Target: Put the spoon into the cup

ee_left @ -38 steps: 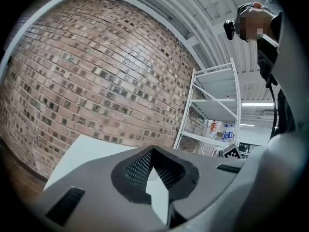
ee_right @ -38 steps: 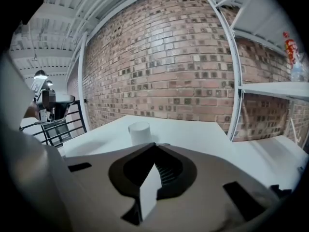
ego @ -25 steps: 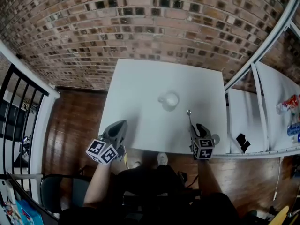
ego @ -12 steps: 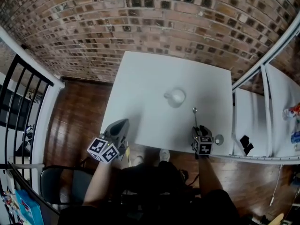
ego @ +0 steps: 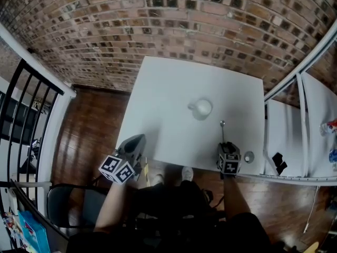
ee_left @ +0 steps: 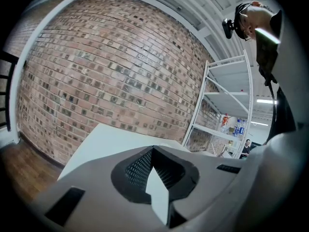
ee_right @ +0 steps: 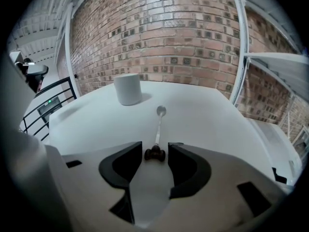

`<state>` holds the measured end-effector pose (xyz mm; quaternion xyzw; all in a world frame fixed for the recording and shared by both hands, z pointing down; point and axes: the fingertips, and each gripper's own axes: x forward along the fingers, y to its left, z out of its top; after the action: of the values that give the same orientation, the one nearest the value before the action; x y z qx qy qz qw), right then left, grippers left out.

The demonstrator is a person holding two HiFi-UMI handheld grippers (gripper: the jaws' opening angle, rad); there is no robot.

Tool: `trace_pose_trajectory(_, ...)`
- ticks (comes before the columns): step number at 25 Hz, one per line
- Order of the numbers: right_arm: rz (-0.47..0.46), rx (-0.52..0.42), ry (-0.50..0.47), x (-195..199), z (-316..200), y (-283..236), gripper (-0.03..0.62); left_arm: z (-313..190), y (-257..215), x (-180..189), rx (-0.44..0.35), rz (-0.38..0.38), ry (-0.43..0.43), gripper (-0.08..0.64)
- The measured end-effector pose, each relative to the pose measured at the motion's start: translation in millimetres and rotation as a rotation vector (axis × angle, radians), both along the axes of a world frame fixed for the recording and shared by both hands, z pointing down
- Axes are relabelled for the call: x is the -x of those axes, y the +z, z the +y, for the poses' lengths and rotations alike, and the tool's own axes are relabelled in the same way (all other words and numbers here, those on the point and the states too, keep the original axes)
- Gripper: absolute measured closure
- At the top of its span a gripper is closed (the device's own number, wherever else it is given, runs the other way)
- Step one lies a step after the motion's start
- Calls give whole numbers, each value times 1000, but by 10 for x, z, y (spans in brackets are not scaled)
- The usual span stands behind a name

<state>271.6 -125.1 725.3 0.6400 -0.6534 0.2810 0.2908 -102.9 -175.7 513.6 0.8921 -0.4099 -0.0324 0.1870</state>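
A white cup [ego: 202, 108] stands upright near the middle of the white table [ego: 163, 115]. A thin metal spoon [ego: 222, 132] lies flat to its right, bowl toward the wall. In the right gripper view the cup [ee_right: 128, 88] is beyond the spoon [ee_right: 158, 127], whose dark knobbed handle end lies between my jaws. My right gripper [ego: 224, 148] [ee_right: 155, 148] is open, tilted down, with its tips on either side of that end and not pressing on it. My left gripper [ego: 135, 144] [ee_left: 152, 150] hovers off the table's near left edge, pointing level, jaws together and empty.
A small round grey thing [ego: 248, 156] sits at the table's near right corner. A white shelf rack [ego: 295, 120] with bottles [ego: 330, 141] stands to the right. A brick wall [ego: 174, 25] lies behind, a black railing [ego: 26, 115] to the left.
My right gripper has sunk toward the table and onto the spoon's handle end. The head camera's view has shifted a little. The left gripper has stayed put.
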Motion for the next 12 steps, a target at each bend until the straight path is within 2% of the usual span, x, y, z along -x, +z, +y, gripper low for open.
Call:
trace_pose_trajectory(5, -19, -13, 28, -24, 10, 4, 434, 21, 1, -5, 1, -3, 12, 568)
trace_pose_trajectory(6, -17, -6, 31, -26, 19, 6, 459, 26, 0, -10, 0, -3, 14, 568)
trace_pose_trajectory(9, -15, 10, 30, -12, 46, 2, 460, 29, -11, -12, -6, 1, 22, 568)
trace_pose_trajectory(12, -17, -12, 28, 19, 66, -77, 460, 23, -36, 4, -11, 2, 28, 568)
